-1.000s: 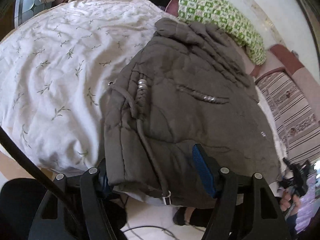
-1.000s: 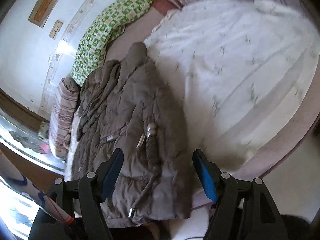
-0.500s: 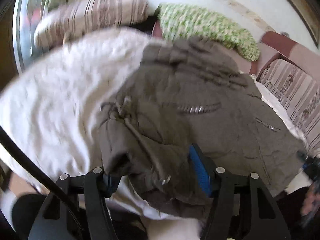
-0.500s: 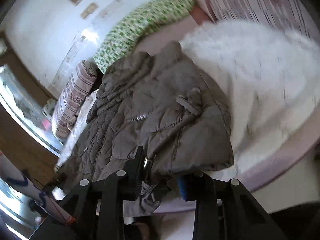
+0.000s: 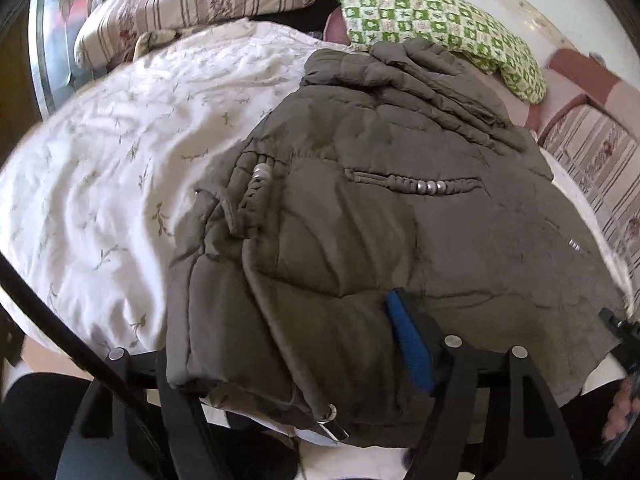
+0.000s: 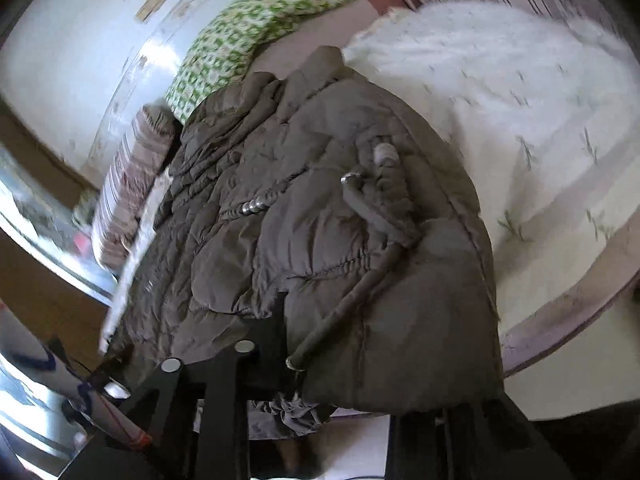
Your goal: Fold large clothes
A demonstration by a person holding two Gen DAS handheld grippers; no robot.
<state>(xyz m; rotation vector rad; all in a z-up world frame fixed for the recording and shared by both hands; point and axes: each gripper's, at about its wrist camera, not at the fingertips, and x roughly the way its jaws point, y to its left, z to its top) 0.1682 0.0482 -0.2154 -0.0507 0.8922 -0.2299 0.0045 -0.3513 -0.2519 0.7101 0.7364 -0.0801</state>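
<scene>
Left wrist view first: the brown quilted jacket [image 5: 360, 208] lies across the near side of the bed, its bottom hem hanging off the edge toward us, its collar end bunched up by the green checked pillow [image 5: 440, 20]. The left gripper [image 5: 280, 364] straddles a thick doubled corner of that hem; the blue pad [image 5: 408, 344] presses into the padding, and the opposite finger is buried under cloth. Its jaws have just eased wider, yet the fabric fills the gap, so I read that as a hold on a fat bundle.

Over to the right wrist view, and the right gripper [image 6: 340, 372] has just been closing. Its fingers stand narrow now with the hem of the jacket [image 6: 320, 220] gathered between them, one finger hidden behind the fold, and a drawcord [image 6: 344, 308] dangles just beside.

Outward: a white quilt with a leaf print [image 5: 120, 152] covers the rest of the bed, and a striped pillow [image 5: 192, 4] sits at the far end.

Progress? Early, I'd say. One side looks turned over onto the body, both bottom corners are taken, but the big fold up toward the collar is not yet done.
</scene>
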